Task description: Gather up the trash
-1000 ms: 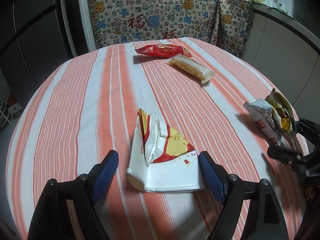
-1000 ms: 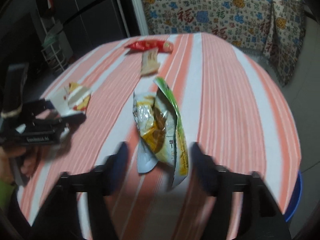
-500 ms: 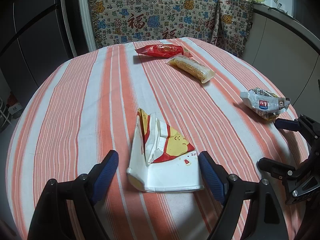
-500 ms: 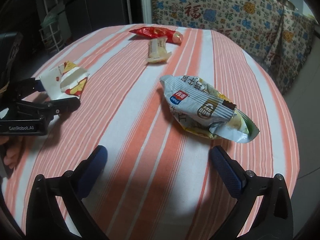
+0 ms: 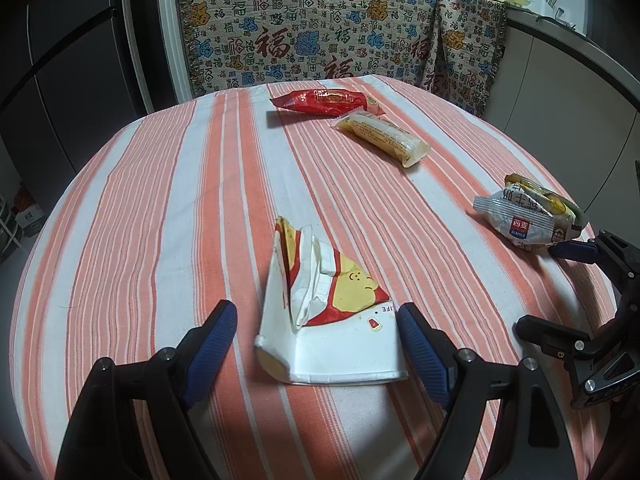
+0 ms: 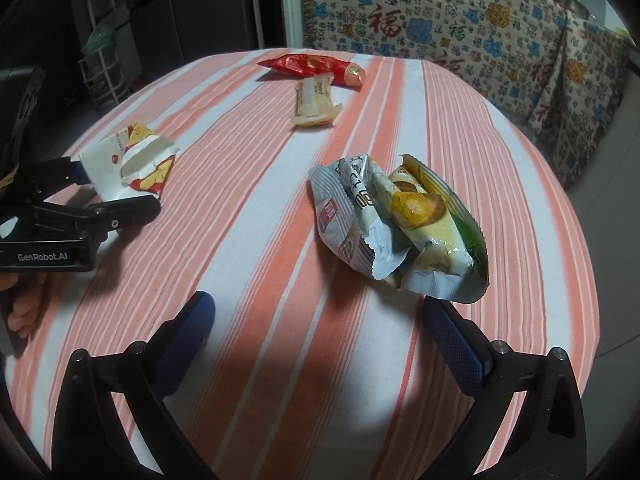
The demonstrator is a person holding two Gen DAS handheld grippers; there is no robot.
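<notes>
A crushed white paper carton with red and yellow print [image 5: 324, 320] lies on the striped table between the open fingers of my left gripper [image 5: 316, 340]; it also shows in the right wrist view [image 6: 132, 160]. A torn silver snack bag [image 6: 396, 224] lies just beyond my open, empty right gripper [image 6: 320, 328]; it also shows in the left wrist view [image 5: 524, 216]. A red wrapper [image 5: 324, 102] and a pale yellow wrapper [image 5: 384, 138] lie at the far side.
The round table [image 5: 160, 200] has an orange and white striped cloth. A patterned cloth hangs over furniture [image 5: 320, 32] behind it. A dark fridge [image 5: 60, 60] stands at the left and a counter [image 5: 572, 80] at the right.
My right gripper opened and let the silver snack bag drop onto the table, then drew back from it. My left gripper has stayed still around the carton.
</notes>
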